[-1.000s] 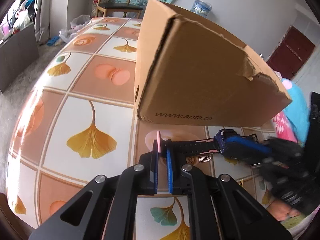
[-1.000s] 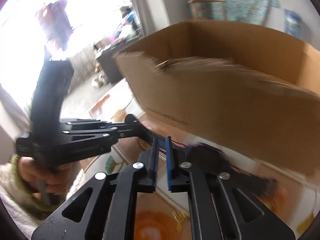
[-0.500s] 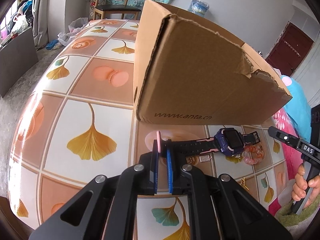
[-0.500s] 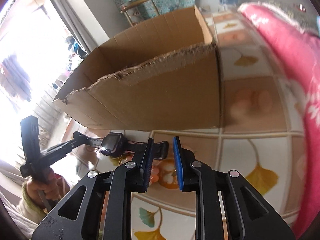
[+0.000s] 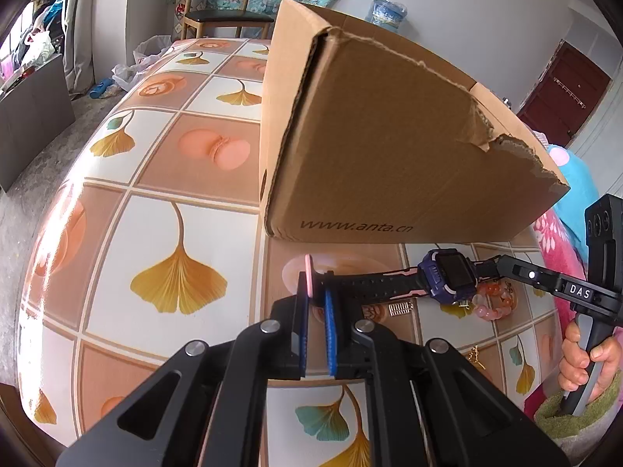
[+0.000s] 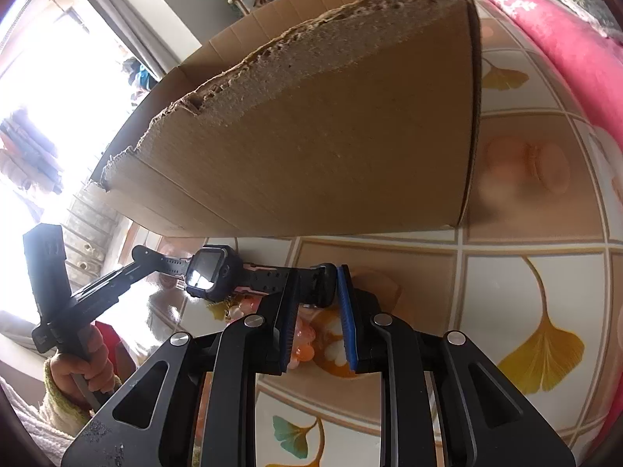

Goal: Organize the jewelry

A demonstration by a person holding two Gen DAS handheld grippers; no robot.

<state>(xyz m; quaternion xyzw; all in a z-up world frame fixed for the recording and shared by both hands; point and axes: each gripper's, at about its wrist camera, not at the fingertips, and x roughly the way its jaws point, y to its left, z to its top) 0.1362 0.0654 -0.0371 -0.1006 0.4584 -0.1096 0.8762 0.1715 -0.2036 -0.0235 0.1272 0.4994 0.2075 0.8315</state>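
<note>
**Smartwatch stretched between two grippers at the foot of a cardboard box**

A dark blue smartwatch [image 5: 451,277] hangs level just above the tabletop [image 5: 128,233], one strap end pinched between the narrow-set fingers of the left gripper [image 5: 316,292] at 6 o'clock in the left wrist view. Its other strap end runs off toward 3 o'clock, where the right gripper [image 6: 317,288] meets it. In the right wrist view the right gripper's fingers, which have just been opening, stand a little apart with that black strap end between them; the left pad [image 6: 290,311] lies against the strap, the right pad shows a gap, so whether they press on it cannot be told.

The cardboard box [image 5: 389,148], open-topped with a torn, ragged upper edge, stands right behind the watch from 12 to 2 o'clock, its printed lower edge close to the strap, leaving only a narrow strip of tabletop between box and fingers. A beaded bracelet [image 5: 494,299] of pink and orange beads lies under the watch face, beside a small gold comb-like piece [image 5: 400,308].

Open room lies at 9 to 11 o'clock: bare tiled tabletop with ginkgo-leaf prints runs to its rounded edge. A wooden chair [image 5: 222,4] stands beyond the far edge. At 3 to 4 o'clock a pink cloth [image 5: 553,241] crowds the tabletop's near corner.
</note>
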